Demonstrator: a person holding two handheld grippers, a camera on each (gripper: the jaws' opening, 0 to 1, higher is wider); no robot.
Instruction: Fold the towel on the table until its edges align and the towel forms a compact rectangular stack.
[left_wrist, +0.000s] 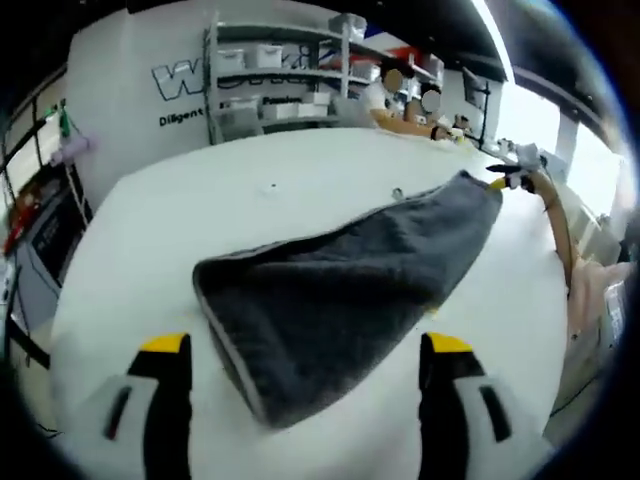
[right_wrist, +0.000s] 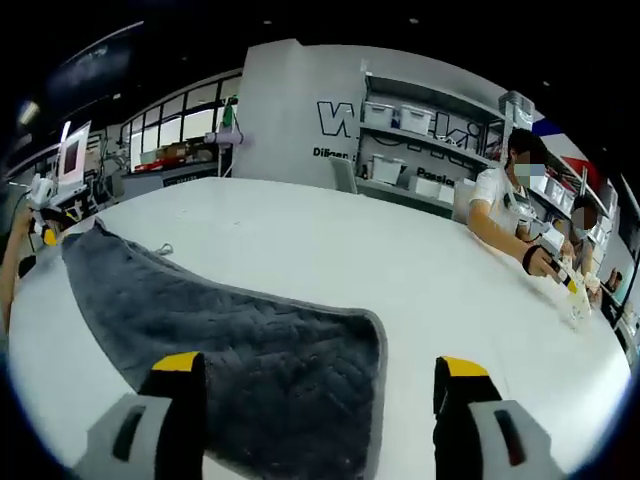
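Note:
A dark grey towel (left_wrist: 340, 290) with a light trim lies as a long strip on the white table (left_wrist: 200, 210). In the left gripper view its near end sits between my left gripper's (left_wrist: 305, 348) yellow-tipped jaws, which stand wide open above it. Its far corner reaches my right gripper (left_wrist: 508, 178), held on a person's arm. In the right gripper view the towel (right_wrist: 250, 340) runs from the lower middle to the far left. My right gripper (right_wrist: 320, 366) hangs open over the near end, and my left gripper (right_wrist: 42, 228) is at the far corner.
Two people (right_wrist: 510, 200) sit at the table's far side handling small items (right_wrist: 572, 290). Shelves with white bins (left_wrist: 270, 80) line the wall behind. A small object (left_wrist: 397, 193) lies on the table beside the towel. A cart (left_wrist: 40, 230) stands past the table's left edge.

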